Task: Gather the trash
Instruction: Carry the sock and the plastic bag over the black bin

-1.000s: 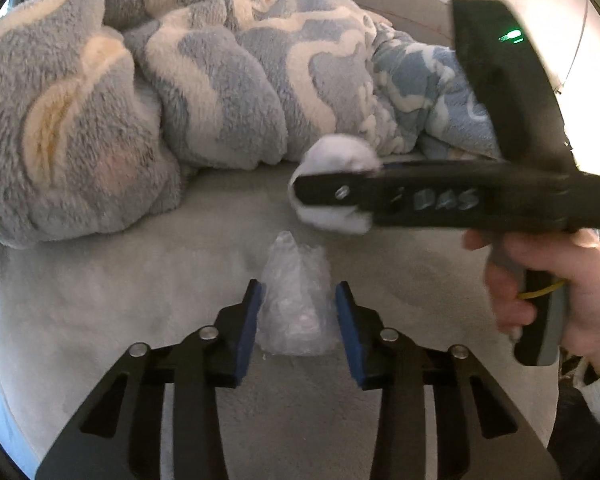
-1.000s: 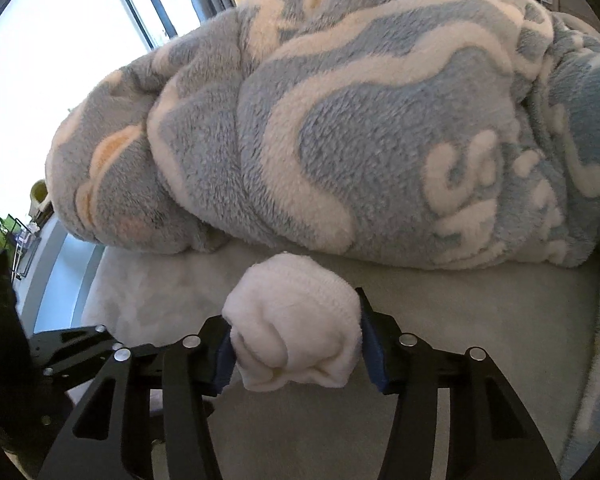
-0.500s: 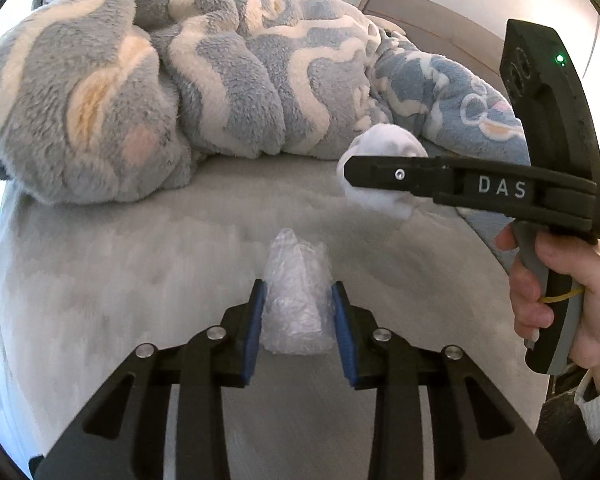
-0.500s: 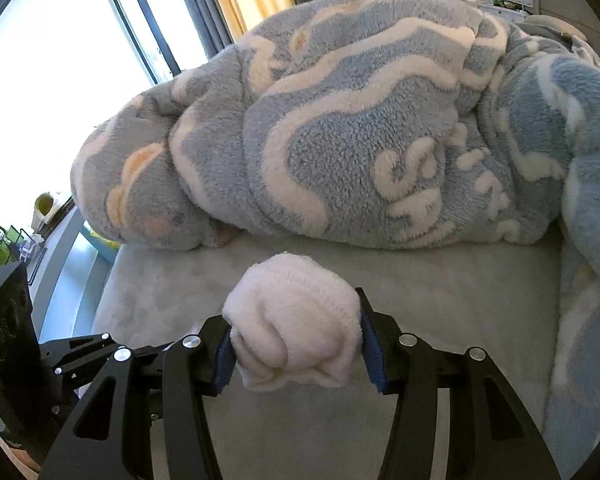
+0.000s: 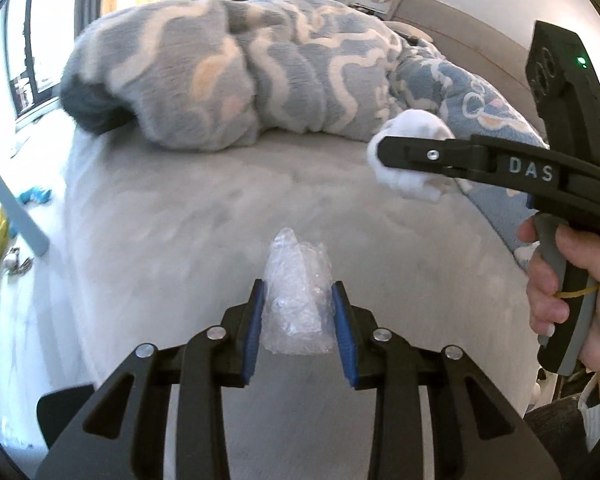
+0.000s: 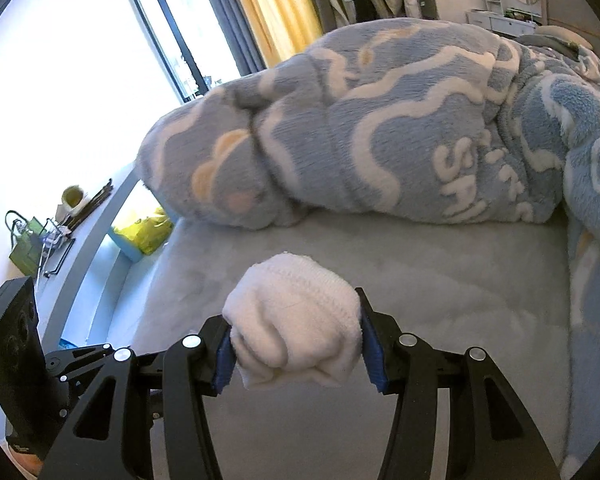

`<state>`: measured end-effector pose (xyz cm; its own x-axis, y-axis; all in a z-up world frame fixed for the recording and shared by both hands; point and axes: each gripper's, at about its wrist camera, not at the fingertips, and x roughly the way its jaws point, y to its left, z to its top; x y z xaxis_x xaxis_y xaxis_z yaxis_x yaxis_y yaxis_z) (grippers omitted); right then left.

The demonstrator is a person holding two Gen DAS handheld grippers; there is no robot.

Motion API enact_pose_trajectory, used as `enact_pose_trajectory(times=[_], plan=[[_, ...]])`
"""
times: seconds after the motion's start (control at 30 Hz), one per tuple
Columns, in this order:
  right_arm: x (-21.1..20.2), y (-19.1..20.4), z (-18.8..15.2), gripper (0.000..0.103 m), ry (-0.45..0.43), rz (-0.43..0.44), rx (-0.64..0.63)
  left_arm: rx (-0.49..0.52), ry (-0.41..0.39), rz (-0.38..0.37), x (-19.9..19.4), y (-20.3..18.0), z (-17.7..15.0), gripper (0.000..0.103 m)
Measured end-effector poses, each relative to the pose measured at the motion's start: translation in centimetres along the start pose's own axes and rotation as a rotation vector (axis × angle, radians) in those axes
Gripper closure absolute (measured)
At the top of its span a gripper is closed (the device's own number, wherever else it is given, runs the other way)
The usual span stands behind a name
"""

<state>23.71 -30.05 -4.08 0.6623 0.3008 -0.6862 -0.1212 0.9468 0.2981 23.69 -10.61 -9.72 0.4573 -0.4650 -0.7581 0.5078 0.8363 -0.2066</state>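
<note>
My left gripper (image 5: pixel 299 312) is shut on a crumpled clear plastic wrapper (image 5: pixel 298 296), held above the grey bed surface (image 5: pixel 188 216). My right gripper (image 6: pixel 296 344) is shut on a white balled-up sock-like wad (image 6: pixel 296 336), also lifted off the bed. In the left wrist view the right gripper (image 5: pixel 384 152) shows at the right with the white wad (image 5: pixel 410 156) in it and a hand on its handle. The left gripper's body shows at the lower left of the right wrist view (image 6: pixel 72 364).
A bunched blue and cream fleece blanket (image 5: pixel 260 72) lies across the far side of the bed; it also fills the right wrist view (image 6: pixel 380 128). A yellow-green bag (image 6: pixel 144 232) in a blue bin sits beside the bed. A desk with small items (image 6: pixel 40 240) stands by the window.
Both grippers have pulled back and up from the blanket with their loads. The left jaws closed tighter on the plastic wrapper. More of the bed and room now shows.
</note>
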Motion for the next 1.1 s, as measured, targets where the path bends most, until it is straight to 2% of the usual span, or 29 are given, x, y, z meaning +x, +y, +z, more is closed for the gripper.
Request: enact_pose_trajectory(times=[0.27,0.5,0.77,1.1], plan=[[-0.2,5.7,-1.8,0.050,-0.004,0.037,-0.041,-0.067,-0.020,0.073,-4.8,2.7,-3.5,0.067],[0.3,9.5,-3.3,0.050,0.008,0.069,-0.075,-0.145,-0.035,0.120,-7.5,5.0,-5.5,0.067],[0.9,12.5,-4.8,0.050,0.024,0.098,-0.100,-0.212,-0.029,0.171,-9.4,7.3,-7.7,0.067],[2.1,17.5,-6.0,0.050,0.039,0.144,-0.152,-0.275,0.019,0.238,-11.0,11.2,-10.8,0.067]])
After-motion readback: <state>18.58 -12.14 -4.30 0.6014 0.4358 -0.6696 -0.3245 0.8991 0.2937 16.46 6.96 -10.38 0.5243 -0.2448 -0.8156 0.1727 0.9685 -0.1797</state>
